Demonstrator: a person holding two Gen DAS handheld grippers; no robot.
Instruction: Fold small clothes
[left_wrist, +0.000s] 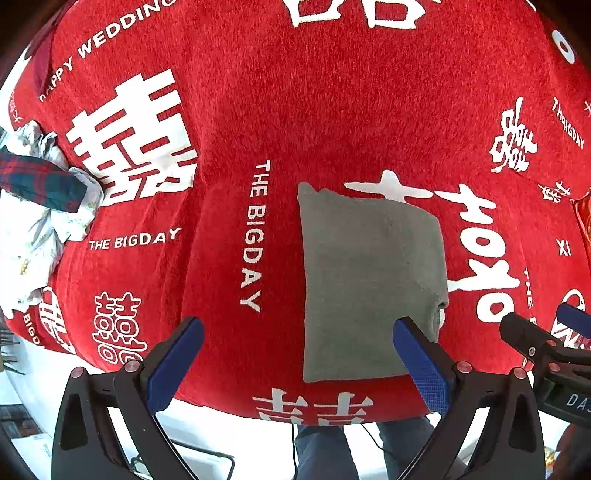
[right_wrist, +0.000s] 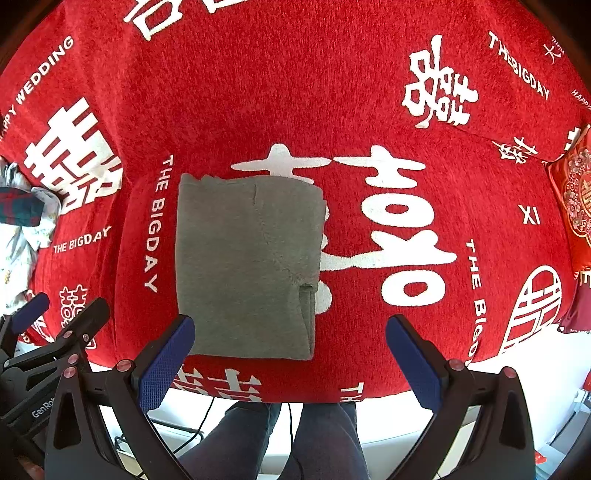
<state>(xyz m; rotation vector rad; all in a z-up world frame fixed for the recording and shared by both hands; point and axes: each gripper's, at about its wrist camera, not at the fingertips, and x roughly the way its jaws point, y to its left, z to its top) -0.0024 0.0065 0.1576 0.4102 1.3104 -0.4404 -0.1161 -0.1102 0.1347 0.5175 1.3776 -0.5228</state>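
A grey garment (left_wrist: 369, 284) lies folded into a flat rectangle on the red cloth with white lettering (left_wrist: 295, 110). It also shows in the right wrist view (right_wrist: 247, 269). My left gripper (left_wrist: 299, 365) is open and empty, held above the near edge of the cloth, with its right finger over the garment's near right corner. My right gripper (right_wrist: 290, 362) is open and empty, with its left finger over the garment's near left corner. Each gripper shows at the edge of the other's view.
A heap of other clothes, one dark plaid (left_wrist: 37, 181) and one pale printed (left_wrist: 33, 240), lies at the left edge of the cloth. A red embroidered cushion (right_wrist: 576, 199) sits at the far right. The person's legs (right_wrist: 277, 439) and cables show below the table's front edge.
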